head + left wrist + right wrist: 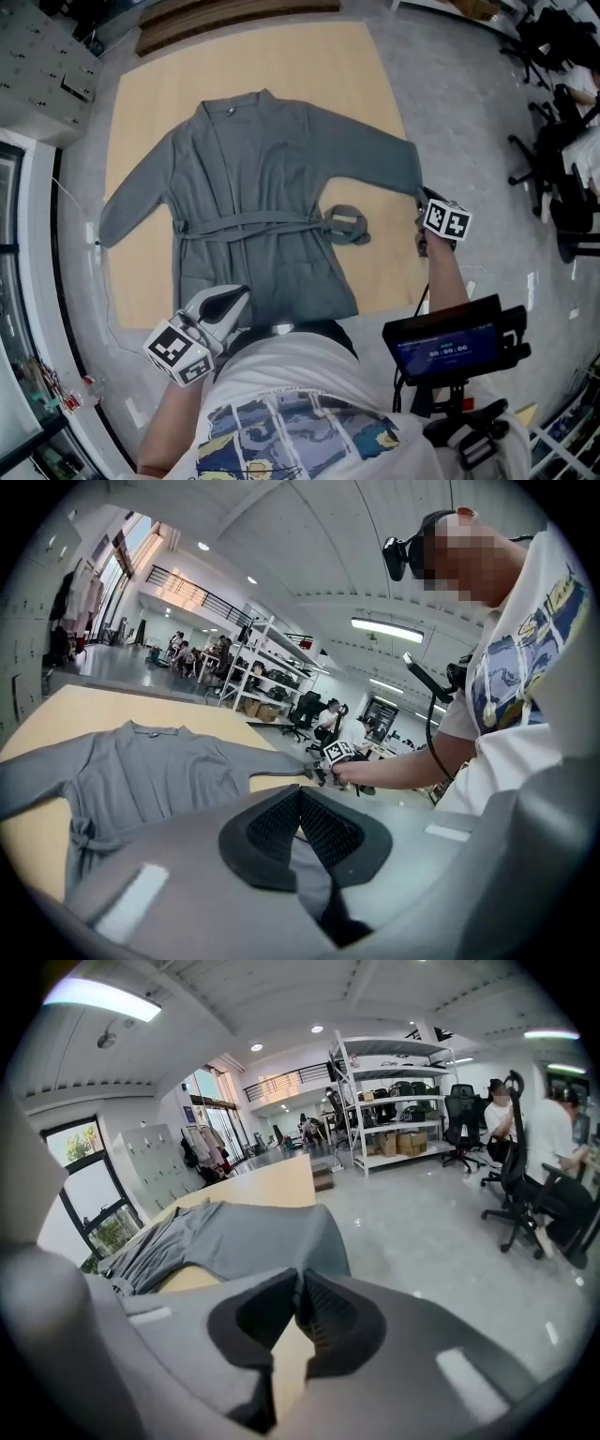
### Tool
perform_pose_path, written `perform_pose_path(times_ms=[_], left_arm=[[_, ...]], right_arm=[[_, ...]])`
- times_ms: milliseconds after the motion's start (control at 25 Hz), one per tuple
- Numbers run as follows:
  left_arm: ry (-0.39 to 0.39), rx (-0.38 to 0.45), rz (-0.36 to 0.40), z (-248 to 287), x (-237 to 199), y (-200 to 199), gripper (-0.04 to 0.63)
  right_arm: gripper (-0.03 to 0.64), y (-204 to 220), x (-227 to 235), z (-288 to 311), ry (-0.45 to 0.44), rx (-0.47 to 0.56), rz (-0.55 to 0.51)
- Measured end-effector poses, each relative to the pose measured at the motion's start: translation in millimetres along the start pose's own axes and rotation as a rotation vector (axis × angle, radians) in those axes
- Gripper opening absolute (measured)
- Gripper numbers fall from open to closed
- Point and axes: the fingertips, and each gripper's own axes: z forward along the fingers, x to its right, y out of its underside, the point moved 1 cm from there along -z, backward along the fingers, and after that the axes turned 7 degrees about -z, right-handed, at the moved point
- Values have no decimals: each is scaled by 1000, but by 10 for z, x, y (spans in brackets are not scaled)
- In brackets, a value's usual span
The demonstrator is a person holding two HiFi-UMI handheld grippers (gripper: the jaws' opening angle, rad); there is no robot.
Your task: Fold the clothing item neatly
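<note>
A grey robe lies spread face up on the pale wooden tabletop, its belt tied across the waist and both sleeves stretched out. My right gripper is at the end of the right sleeve. In the right gripper view its jaws are shut on the cuff, and the sleeve runs away from them. My left gripper hovers over the hem near the lower left corner. Its pads are shut, with no cloth seen gripped between them and grey cloth beneath.
A loose loop of the belt lies at the robe's right side. The table's right edge is close to the right gripper, with grey floor beyond. Office chairs stand at the far right. A screen device hangs at my waist.
</note>
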Motion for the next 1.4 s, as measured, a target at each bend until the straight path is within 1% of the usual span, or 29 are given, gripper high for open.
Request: perform_pose_path(times_ms=[240, 400, 520, 920, 1160, 1400], left_arm=[[-20, 28, -20, -199, -74, 11, 3], [-12, 45, -15, -329, -68, 40, 3], [-22, 56, -31, -422, -67, 69, 3], [-54, 99, -55, -779, -156, 160, 3], [-79, 133, -67, -968, -338, 326, 3], [-99, 145, -89, -1150, -428, 336, 3]], right_arm=[[23, -314, -245, -100, -1, 56, -39], [23, -519, -474, -124, -21, 88, -47], [21, -650, -645, -117, -37, 104, -58], [21, -946, -1334, 3, -104, 126, -129], [21, -998, -1821, 223, -153, 126, -189], [21, -1091, -2332, 347, -222, 115, -230]])
